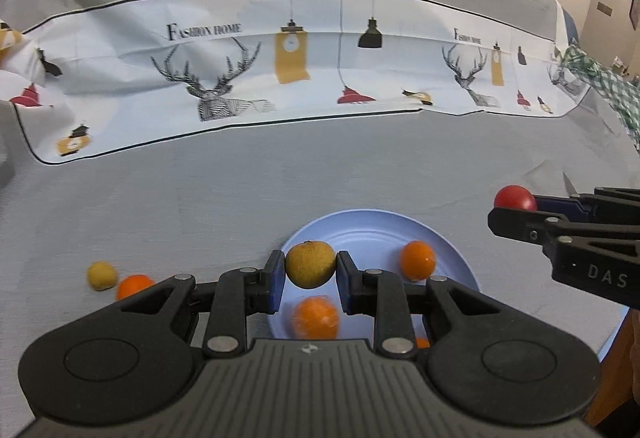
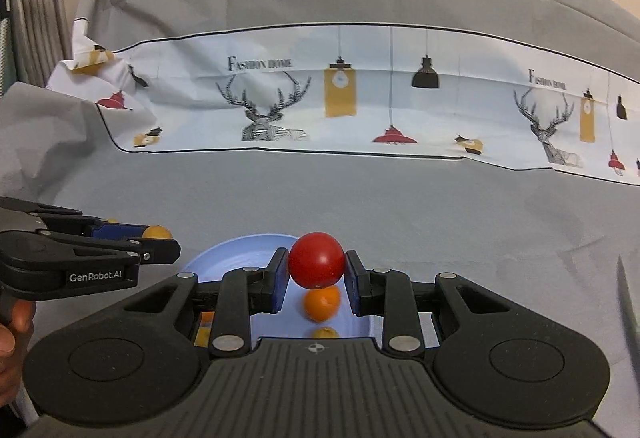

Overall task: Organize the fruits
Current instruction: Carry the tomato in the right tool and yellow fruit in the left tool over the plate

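Observation:
My left gripper is shut on a yellow-brown fruit and holds it above the left part of a light blue plate. Oranges lie on the plate, one below the held fruit. My right gripper is shut on a red tomato above the same plate, over an orange. The right gripper with its tomato shows at the right of the left wrist view. The left gripper shows at the left of the right wrist view.
A small yellow fruit and an orange lie on the grey cloth left of the plate. A white printed cloth lies across the back. A green checked cloth is at the far right. A knife blade is at the right edge.

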Motion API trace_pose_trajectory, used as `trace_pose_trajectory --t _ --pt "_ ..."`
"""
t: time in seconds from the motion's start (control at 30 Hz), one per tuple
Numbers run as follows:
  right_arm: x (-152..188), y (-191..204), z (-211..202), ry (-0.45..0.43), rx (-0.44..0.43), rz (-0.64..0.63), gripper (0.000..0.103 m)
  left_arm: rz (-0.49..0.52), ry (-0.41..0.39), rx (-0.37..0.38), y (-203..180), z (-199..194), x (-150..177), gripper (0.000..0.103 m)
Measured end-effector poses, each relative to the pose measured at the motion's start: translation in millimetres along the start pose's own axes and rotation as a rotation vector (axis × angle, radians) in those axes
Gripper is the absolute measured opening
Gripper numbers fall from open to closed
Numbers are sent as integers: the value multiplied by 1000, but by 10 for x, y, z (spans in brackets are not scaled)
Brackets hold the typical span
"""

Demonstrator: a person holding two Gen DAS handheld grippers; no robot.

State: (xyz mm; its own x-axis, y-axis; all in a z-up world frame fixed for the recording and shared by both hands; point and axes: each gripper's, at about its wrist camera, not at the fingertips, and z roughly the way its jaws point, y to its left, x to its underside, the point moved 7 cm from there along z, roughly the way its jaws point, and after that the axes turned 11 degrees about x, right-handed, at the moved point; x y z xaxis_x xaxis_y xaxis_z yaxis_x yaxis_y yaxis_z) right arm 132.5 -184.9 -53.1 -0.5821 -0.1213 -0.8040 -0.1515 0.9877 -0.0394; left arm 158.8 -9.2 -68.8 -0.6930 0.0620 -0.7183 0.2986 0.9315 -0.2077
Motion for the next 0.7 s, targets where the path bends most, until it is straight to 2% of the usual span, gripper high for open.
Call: trace_pose_trajectory --t 0.57,0.7 --pt "47 -21 117 28 19 16 31 118 14 22 -288 137 104 30" --pt "40 17 123 25 15 11 31 118 9 24 -285 135 100 30"
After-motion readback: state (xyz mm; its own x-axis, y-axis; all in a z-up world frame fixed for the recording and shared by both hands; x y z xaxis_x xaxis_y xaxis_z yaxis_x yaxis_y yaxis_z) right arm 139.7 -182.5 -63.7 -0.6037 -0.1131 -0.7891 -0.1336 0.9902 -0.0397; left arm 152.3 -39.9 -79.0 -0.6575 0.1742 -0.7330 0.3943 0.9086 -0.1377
